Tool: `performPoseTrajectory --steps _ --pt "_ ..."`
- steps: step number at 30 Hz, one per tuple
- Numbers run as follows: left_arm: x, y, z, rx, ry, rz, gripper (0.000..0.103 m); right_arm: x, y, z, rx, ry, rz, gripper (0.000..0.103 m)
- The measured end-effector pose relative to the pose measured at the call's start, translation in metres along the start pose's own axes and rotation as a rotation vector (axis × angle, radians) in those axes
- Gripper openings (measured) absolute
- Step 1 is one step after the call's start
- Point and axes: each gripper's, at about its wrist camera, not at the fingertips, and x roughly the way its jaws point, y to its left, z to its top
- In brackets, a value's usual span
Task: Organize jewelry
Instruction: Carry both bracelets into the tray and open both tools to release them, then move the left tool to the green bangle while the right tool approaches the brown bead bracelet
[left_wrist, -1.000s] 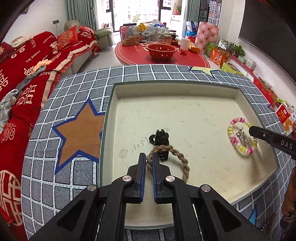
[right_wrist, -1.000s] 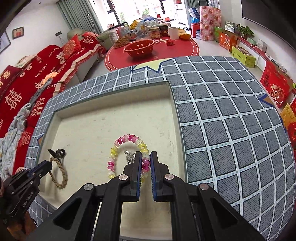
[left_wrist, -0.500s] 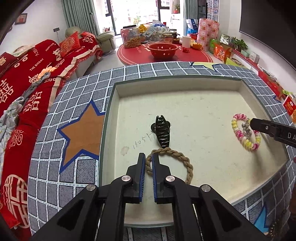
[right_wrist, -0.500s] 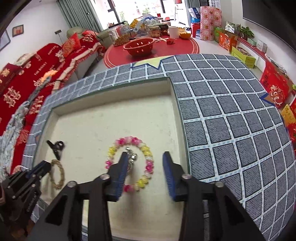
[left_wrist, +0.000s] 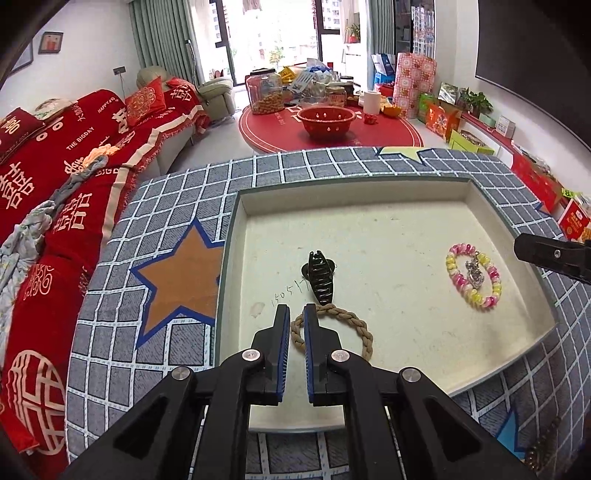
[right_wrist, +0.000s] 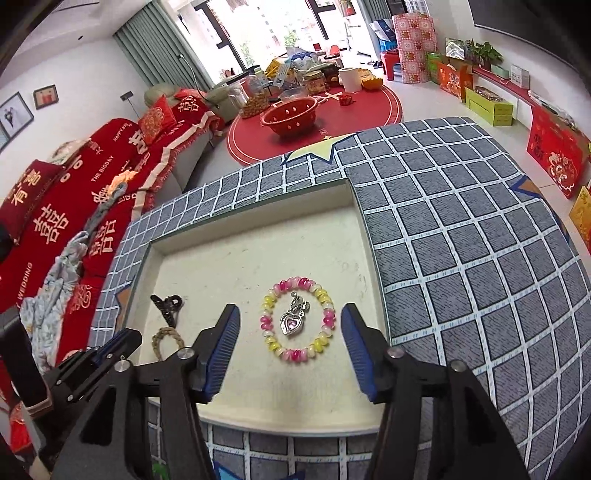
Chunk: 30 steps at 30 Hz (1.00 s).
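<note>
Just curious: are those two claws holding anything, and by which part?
The left gripper pinches the brown braided rope loop at its left side. The right gripper is open, holding nothing.

Each gripper, left gripper (left_wrist: 294, 317) and right gripper (right_wrist: 290, 326), is matte black plastic with ribbed blue finger pads (right_wrist: 223, 347) and silver screws (left_wrist: 250, 355).

Pink-yellow beaded bracelet (right_wrist: 298, 319) flat in the tray (right_wrist: 255, 225) near its right edge, silver heart pendant (right_wrist: 292, 319) inside the ring. Black claw clip (left_wrist: 320, 276) mid-tray, touching the braided tan rope bracelet (left_wrist: 341, 328) toward the front edge.
</note>
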Motion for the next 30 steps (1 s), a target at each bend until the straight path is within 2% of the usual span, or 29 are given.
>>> performPoseTrajectory --steps 5,8,9,10,11,13,14,18,20,24,26,30 --pt "-0.019 0.003 -0.005 -0.013 -0.023 -0.008 0.02 -0.02 0.006 -0.009 -0.007 -0.027 0.023 0.069" --pt "-0.032 0.004 -0.01 -0.013 -0.038 -0.015 0.021 -0.032 0.011 -0.015 -0.019 -0.035 0.035 0.075" --pt "-0.035 0.005 -0.012 -0.013 -0.042 -0.018 0.026 -0.037 0.012 -0.017 -0.025 -0.04 0.037 0.075" --pt "-0.042 0.006 -0.016 -0.015 -0.049 -0.023 0.045 -0.043 0.015 -0.019 -0.033 -0.047 0.039 0.075" --pt "-0.046 0.007 -0.018 -0.023 -0.054 -0.022 0.103 -0.048 0.017 -0.022 -0.04 -0.052 0.04 0.075" --pt "-0.062 0.011 -0.024 -0.049 -0.118 -0.008 0.103 -0.058 0.02 -0.027 -0.05 -0.062 0.037 0.079" --pt "-0.067 0.01 -0.027 -0.033 -0.127 -0.004 0.103 -0.062 0.022 -0.03 -0.056 -0.066 0.036 0.082" --pt "-0.081 0.012 -0.04 -0.018 -0.145 0.005 0.103 -0.078 0.026 -0.043 -0.073 -0.073 0.027 0.082" --pt "-0.089 0.016 -0.047 -0.024 -0.151 0.0 0.103 -0.085 0.028 -0.051 -0.079 -0.076 0.026 0.082" --pt "-0.1 0.023 -0.064 -0.046 -0.133 -0.033 0.103 -0.101 0.034 -0.069 -0.112 -0.101 -0.007 0.095" --pt "-0.107 0.025 -0.073 -0.04 -0.126 -0.037 0.103 -0.11 0.037 -0.077 -0.128 -0.128 -0.018 0.095" --pt "-0.121 0.024 -0.093 -0.026 -0.112 -0.076 0.103 -0.125 0.043 -0.093 -0.15 -0.15 -0.045 0.103"
